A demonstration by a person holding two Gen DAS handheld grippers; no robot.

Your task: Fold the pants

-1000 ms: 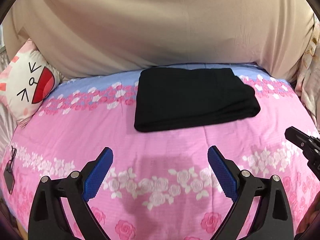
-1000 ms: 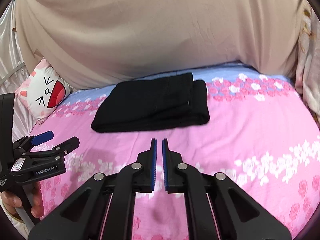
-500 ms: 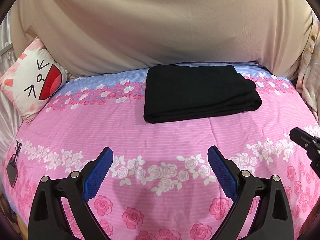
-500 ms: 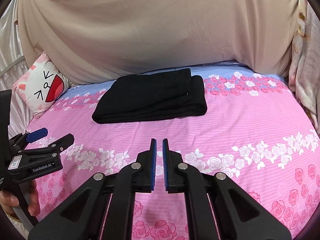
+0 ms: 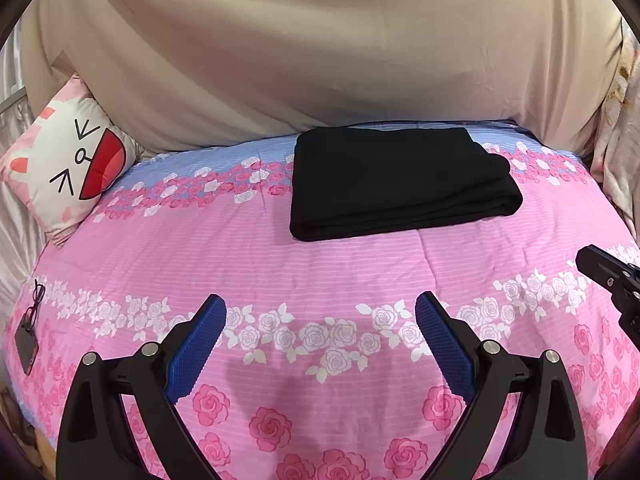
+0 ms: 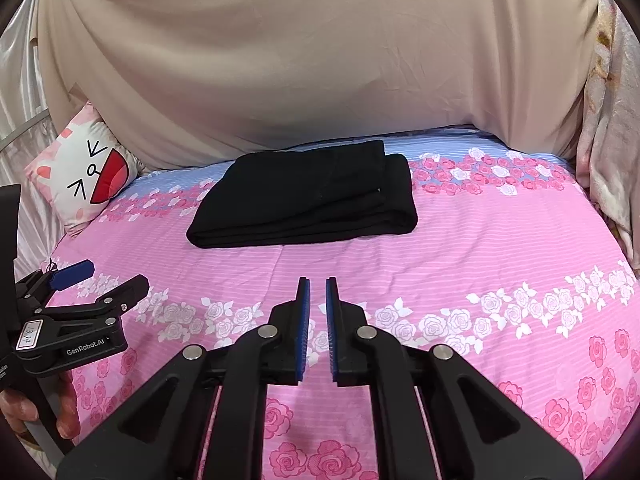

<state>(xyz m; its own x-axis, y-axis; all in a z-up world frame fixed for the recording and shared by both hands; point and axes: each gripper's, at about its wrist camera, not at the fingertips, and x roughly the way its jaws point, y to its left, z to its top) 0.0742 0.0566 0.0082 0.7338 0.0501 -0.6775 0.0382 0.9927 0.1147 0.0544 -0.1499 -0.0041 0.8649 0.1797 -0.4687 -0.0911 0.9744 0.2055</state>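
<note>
1. The pants (image 5: 400,184) are lying folded into a flat black rectangle at the far middle of the bed (image 5: 340,268), just in front of the beige cloth (image 5: 320,48) that is hanging along the far side.
2. The left gripper (image 5: 320,312) is hovering over the near part of the bed, well apart from the pants, with its blue pads (image 5: 196,352) spread wide and holding nothing.
3. The right gripper (image 6: 316,292) is hovering at the near right of the bed, its pads (image 6: 302,328) standing almost together with only a thin gap between them and gripping nothing.
4. In the right wrist view the left gripper (image 6: 116,280) is showing at the near left, with a hand (image 6: 24,416) gripping its handle.
5. A cat-face pillow (image 5: 68,168) is leaning at the far left corner of the bed.
6. A small dark device (image 5: 26,344) with a cord is lying at the near left edge.
</note>
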